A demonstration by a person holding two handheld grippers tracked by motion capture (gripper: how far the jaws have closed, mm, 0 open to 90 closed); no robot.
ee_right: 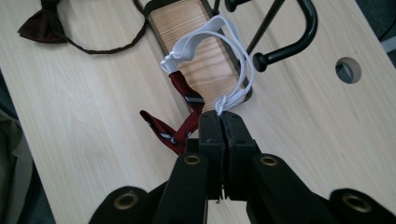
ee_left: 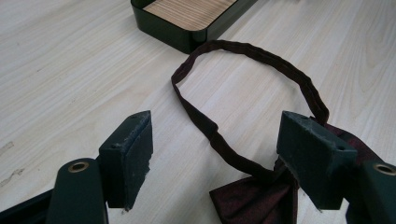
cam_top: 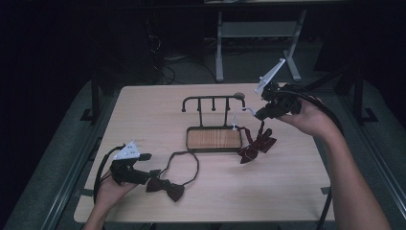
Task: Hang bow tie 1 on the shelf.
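Observation:
A dark maroon bow tie (cam_top: 165, 188) lies on the table at the front left, its strap (cam_top: 184, 163) looping toward the rack. My left gripper (cam_top: 152, 173) rests beside it, open. In the left gripper view the bow tie (ee_left: 254, 198) lies between the jaws, close to the right finger (ee_left: 313, 158), and the strap (ee_left: 252, 53) curves ahead. My right gripper (cam_top: 258, 114) is raised at the right of the black hook rack (cam_top: 213, 98), shut on the white elastic band (ee_right: 205, 35) of a red striped bow tie (cam_top: 257, 143), which hangs below it. The right gripper (ee_right: 219, 119) pinches the band's knot.
The rack stands on a black tray with a wooden base (cam_top: 214, 139) at the table's middle. A curved hook end (ee_right: 299, 39) is close to the elastic loop. A round cable hole (ee_right: 348, 70) is in the tabletop behind the rack. A desk frame stands beyond the table.

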